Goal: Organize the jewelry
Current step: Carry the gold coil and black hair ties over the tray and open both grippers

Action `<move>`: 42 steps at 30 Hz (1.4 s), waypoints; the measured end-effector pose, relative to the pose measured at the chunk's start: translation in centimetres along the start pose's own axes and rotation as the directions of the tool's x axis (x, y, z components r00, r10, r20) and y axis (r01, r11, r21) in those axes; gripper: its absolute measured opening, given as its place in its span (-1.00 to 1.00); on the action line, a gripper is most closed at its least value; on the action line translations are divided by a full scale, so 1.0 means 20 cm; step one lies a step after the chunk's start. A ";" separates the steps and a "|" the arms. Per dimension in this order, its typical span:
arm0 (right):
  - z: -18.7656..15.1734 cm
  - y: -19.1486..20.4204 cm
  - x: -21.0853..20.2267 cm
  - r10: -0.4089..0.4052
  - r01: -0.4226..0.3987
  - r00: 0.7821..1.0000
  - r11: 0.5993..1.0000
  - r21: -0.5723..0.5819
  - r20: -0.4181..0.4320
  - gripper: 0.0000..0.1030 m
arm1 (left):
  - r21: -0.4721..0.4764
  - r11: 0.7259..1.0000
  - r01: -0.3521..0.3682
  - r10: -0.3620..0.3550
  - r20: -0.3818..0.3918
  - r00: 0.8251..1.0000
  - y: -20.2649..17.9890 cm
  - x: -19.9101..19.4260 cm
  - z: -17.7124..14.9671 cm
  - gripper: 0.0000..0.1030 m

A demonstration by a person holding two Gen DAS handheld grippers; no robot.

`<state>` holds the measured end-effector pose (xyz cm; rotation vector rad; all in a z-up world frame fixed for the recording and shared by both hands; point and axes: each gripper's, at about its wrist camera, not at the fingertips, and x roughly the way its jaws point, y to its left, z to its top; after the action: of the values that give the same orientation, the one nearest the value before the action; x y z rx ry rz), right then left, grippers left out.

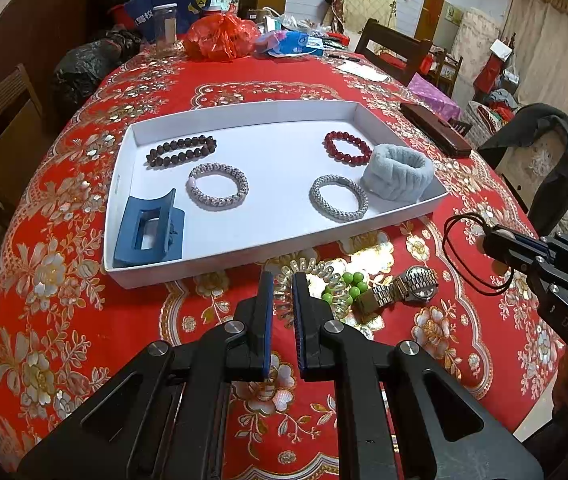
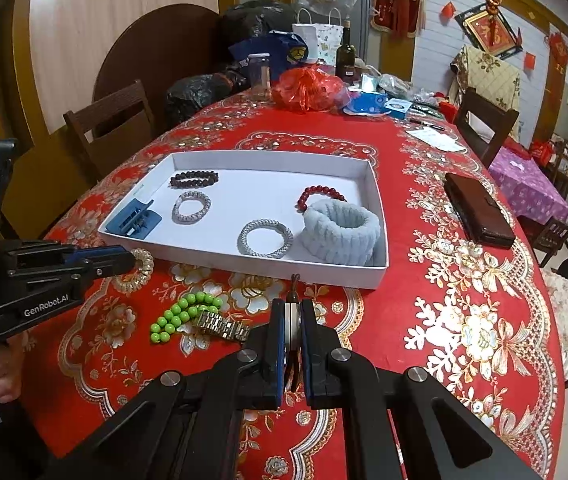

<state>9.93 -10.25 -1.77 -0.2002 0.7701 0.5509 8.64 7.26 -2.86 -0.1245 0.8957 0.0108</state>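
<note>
A white tray (image 1: 400, 222) holds a dark bead bracelet (image 1: 182, 150), a red bead bracelet (image 1: 346, 147), two silver woven bracelets (image 1: 218, 186), a blue hair claw (image 1: 150, 230) and a grey fleece band (image 1: 398, 172). In front of it lie a clear coil hair tie (image 1: 312, 276), a green bead bracelet (image 1: 350, 282) and a metal watch (image 1: 414, 282). My left gripper (image 1: 283, 280) is shut on the coil hair tie. My right gripper (image 2: 293, 308) is shut on a pale round pendant (image 2: 293, 322) with a black cord (image 1: 460, 252), held above the table.
A brown wallet (image 2: 478, 210) lies right of the tray. A red plastic bag (image 2: 308, 90), a wine bottle (image 2: 345, 58), a jar (image 2: 260, 72) and clutter fill the far end. Wooden chairs (image 2: 110, 116) stand around the red flowered tablecloth.
</note>
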 end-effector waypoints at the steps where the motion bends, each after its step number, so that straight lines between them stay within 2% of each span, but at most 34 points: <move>1: 0.00 0.00 0.00 -0.003 0.003 1.000 1.000 -0.001 -0.002 -0.88 | 0.000 1.000 0.000 0.000 0.000 1.000 0.00 0.00 0.00 -0.85; 17: 0.04 0.00 0.01 -0.027 0.027 1.000 0.999 0.016 -0.002 -0.88 | 0.008 1.000 0.009 -0.009 0.022 1.000 -0.01 -0.03 0.01 -0.85; 23: 0.09 0.01 0.02 -0.019 0.019 1.000 0.999 0.033 0.001 -0.88 | -0.019 0.999 0.026 -0.026 0.011 1.000 0.02 -0.04 0.10 -0.85; 25: 0.11 0.00 0.01 0.002 -0.003 1.000 0.999 0.046 0.012 -0.88 | -0.020 0.999 0.029 -0.029 0.029 0.999 0.04 -0.06 0.17 -0.85; 28: 0.17 -0.04 0.01 0.083 -0.089 0.995 0.990 0.105 0.057 -0.88 | -0.011 0.999 0.037 -0.037 0.061 0.997 0.07 -0.08 0.27 -0.85; 30: 0.21 -0.06 0.00 0.122 -0.134 0.988 0.982 0.130 0.092 -0.88 | -0.014 0.997 0.074 -0.073 0.064 0.995 0.11 -0.05 0.35 -0.85; 35: 0.35 -0.05 0.06 0.177 -0.198 0.972 0.970 0.141 0.153 -0.88 | -0.018 0.998 0.065 -0.064 0.053 0.997 0.19 0.12 0.50 -0.85; 39: 0.44 -0.04 0.21 0.181 -0.203 0.974 0.965 0.164 0.138 -0.88 | -0.070 0.996 0.062 -0.058 0.051 0.997 0.22 0.28 0.55 -0.85; 42: 0.50 -0.04 0.39 0.153 -0.168 0.984 0.968 0.188 0.093 -0.88 | -0.108 0.992 0.058 -0.054 0.037 0.998 0.25 0.39 0.57 -0.85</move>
<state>20.97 -4.26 -0.20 0.0657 0.7634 0.6286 22.06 13.14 -2.42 -0.2505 0.8572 0.0095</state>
